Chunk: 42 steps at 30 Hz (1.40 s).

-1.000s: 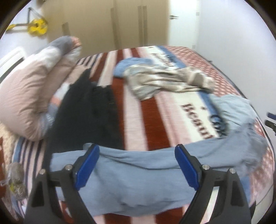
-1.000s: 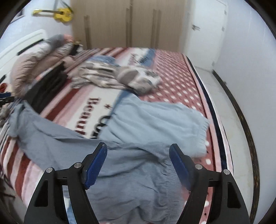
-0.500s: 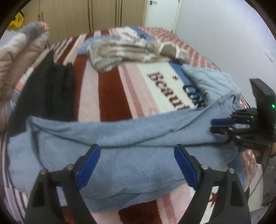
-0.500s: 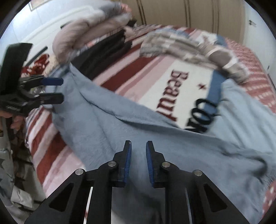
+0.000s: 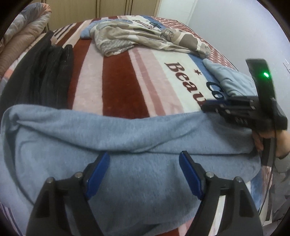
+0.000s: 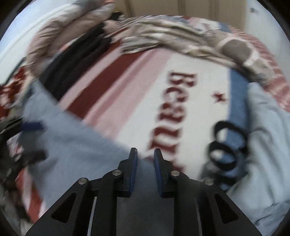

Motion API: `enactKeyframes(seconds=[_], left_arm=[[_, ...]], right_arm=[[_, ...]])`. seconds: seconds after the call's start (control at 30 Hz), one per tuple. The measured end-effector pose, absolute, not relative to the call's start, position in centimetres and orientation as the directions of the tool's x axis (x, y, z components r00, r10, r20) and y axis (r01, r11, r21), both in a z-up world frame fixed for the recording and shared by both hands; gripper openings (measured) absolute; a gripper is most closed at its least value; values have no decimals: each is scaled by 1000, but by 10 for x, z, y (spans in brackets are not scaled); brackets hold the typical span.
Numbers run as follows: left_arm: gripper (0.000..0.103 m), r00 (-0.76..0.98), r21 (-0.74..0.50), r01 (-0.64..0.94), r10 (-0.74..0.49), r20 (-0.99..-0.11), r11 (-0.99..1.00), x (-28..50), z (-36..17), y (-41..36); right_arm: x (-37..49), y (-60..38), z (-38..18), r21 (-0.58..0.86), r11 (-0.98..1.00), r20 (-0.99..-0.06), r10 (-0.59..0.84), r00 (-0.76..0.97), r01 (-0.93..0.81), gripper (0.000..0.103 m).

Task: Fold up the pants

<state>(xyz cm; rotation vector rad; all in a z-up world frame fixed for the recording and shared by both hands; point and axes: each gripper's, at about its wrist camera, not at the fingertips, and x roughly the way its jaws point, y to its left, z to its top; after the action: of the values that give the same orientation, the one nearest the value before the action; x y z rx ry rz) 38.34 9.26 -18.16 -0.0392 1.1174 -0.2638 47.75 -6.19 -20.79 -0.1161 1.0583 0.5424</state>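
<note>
Light blue pants (image 5: 136, 136) lie bunched across the near part of the striped blanket (image 5: 117, 81); another part of them (image 5: 230, 78) lies further right. My left gripper (image 5: 145, 155) hovers close over the bunched cloth. Its jaws stand wide and are closing, and nothing is pressed between the pads. My right gripper (image 6: 145, 150) points down at the pants' far edge (image 6: 72, 145). Its jaws stand a narrow gap apart and are opening; cloth shows in the gap, with no pad seen pressing it. From the left wrist it appears at the right (image 5: 204, 107), held by a hand (image 5: 266, 138).
A black garment (image 5: 49, 72) lies at the left of the bed and a beige patterned one (image 5: 145, 38) at the back. A rolled pinkish quilt (image 5: 21, 36) sits far left. Wardrobe doors (image 5: 108, 7) stand behind the bed; a white wall is at the right.
Both grippers have sunk closer to the pants. The right one swung left to their far edge; its wide jaws came nearly together, then parted slightly. The left jaws narrowed a little.
</note>
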Motion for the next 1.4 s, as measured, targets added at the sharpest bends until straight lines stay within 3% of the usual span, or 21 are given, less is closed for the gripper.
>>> enactKeyframes(seconds=[0.2,0.3,0.5,0.7,0.87,1.03,1.2,1.27,1.4], left_arm=[[76,399,-158,205,-230,-888,966,390,-177,89],[76,400,-124,190,-192,-896,974,391,-174,93],[76,435,-123,153,-178,-882,981,381,-158,117],[77,444,-139,148,-191,-875,979,372,-155,136],[77,445,-109,119,-150,-883,987,380,-164,147],[77,470,-151,88,-174,-865,985,373,-160,173],[78,511,-135,83,-159,-845,987,347,-131,198],[85,519,-131,72,-149,-842,989,332,-122,212],[88,533,-43,39,-57,-844,998,301,-119,236]], right_arm=[[475,-76,-195,274,839,-808,465,361,-469,19],[455,-77,-180,411,741,-754,604,259,-531,19],[423,-33,-178,433,646,-750,645,146,-629,19],[434,6,-204,369,699,-804,571,167,-613,19],[457,19,-207,321,740,-803,543,244,-590,25],[473,30,-208,245,778,-803,497,328,-579,50],[464,45,-185,234,760,-774,523,357,-606,50],[451,51,-168,265,730,-739,573,353,-630,52],[416,69,-146,275,669,-701,631,332,-691,57]])
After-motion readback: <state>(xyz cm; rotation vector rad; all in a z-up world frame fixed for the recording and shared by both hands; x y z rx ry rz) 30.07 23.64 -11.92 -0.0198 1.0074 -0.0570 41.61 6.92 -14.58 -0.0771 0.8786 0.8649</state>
